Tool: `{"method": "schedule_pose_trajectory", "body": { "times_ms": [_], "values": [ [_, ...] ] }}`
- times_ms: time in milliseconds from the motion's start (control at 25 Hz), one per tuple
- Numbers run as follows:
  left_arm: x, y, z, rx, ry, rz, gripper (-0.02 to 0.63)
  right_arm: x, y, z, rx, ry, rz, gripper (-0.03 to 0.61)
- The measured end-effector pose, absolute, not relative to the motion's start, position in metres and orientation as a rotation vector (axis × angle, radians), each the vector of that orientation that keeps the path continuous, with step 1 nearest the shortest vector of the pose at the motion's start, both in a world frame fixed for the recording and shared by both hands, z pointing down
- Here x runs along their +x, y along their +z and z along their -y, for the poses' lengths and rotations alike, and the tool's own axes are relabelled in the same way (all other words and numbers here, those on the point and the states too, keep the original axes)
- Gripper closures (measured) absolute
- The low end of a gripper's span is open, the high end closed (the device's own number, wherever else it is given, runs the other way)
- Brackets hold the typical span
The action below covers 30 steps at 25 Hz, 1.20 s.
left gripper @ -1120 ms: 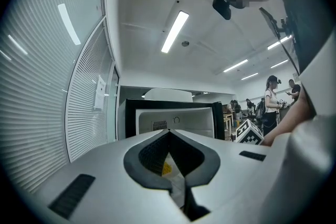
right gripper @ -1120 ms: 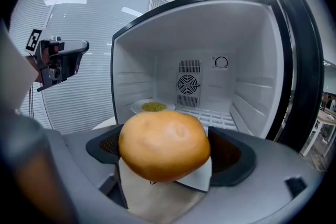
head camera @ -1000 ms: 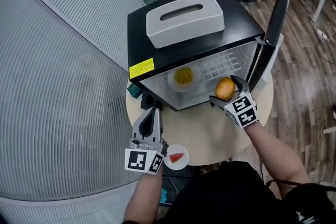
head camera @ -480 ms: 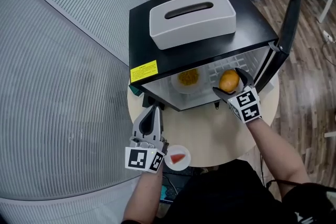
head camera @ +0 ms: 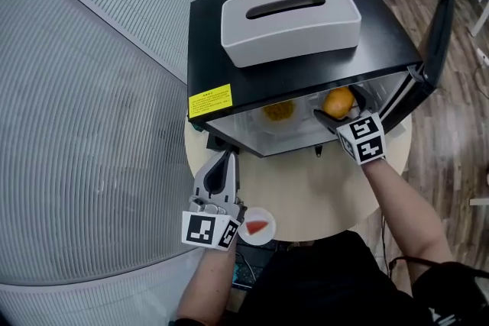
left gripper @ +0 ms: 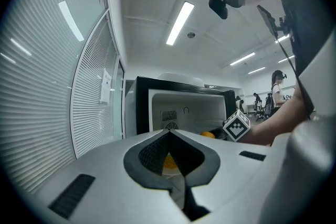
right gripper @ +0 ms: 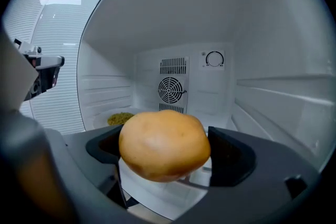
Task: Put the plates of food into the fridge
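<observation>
Right tongs point(head camera: 341, 109) gripping bun plate point(right gripper: 152, 191), now deeper inside fridge point(head camera: 367, 61); left tongs point(head camera: 221, 158) clenched, empty.

Between the right jaws, inside the black box fridge point(head camera: 205, 50), a round brown bun point(right gripper: 164, 144) sits on a white plate point(right gripper: 152, 191); a white dish of yellow grains point(right gripper: 119, 118) lies ahead-left.

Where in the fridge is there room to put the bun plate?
Free for the bun plate: the fridge floor right of the yellow food plate, up to the right wall. Crowded: the left side, where that plate sits.
</observation>
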<state>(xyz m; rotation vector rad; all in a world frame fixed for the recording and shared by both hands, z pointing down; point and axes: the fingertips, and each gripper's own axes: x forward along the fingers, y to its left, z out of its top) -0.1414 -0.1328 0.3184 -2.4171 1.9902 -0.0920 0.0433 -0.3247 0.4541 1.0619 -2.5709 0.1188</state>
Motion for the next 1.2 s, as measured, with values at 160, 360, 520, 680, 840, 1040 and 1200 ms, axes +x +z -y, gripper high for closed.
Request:
{"method": "schedule_pose_trajectory", "body": {
  "times_ms": [160, 360, 520, 680, 840, 1040, 1200],
  "values": [
    [-0.147, 0.326, 0.132, -2.411, -0.117, -2.018, 0.607, 0.038, 0.458, 0.339, 1.042, 0.097, 2.555, 0.077],
    [-0.148, 0.338, 0.127, -2.415, -0.145, -2.049, 0.607, 0.034, 0.458, 0.359, 1.039, 0.098, 2.555, 0.077],
    [-0.155, 0.340, 0.124, -2.402, -0.177, -2.067, 0.607, 0.026, 0.458, 0.371, 1.018, 0.102, 2.553, 0.076],
    [-0.159, 0.337, 0.120, -2.382, -0.177, -2.088, 0.607, 0.024, 0.458, 0.378, 1.017, 0.102, 2.550, 0.077],
    [-0.164, 0.338, 0.118, -2.366, -0.174, -2.116, 0.607, 0.020, 0.459, 0.381, 0.999, 0.089, 2.552, 0.075],
    [-0.166, 0.337, 0.115, -2.341, -0.170, -2.137, 0.607, 0.016, 0.456, 0.386, 0.980, 0.046, 2.557, 0.075],
    [-0.167, 0.334, 0.111, -2.321, -0.163, -2.156, 0.607, 0.014, 0.453, 0.389, 0.979, 0.035, 2.566, 0.074]
  ]
}}
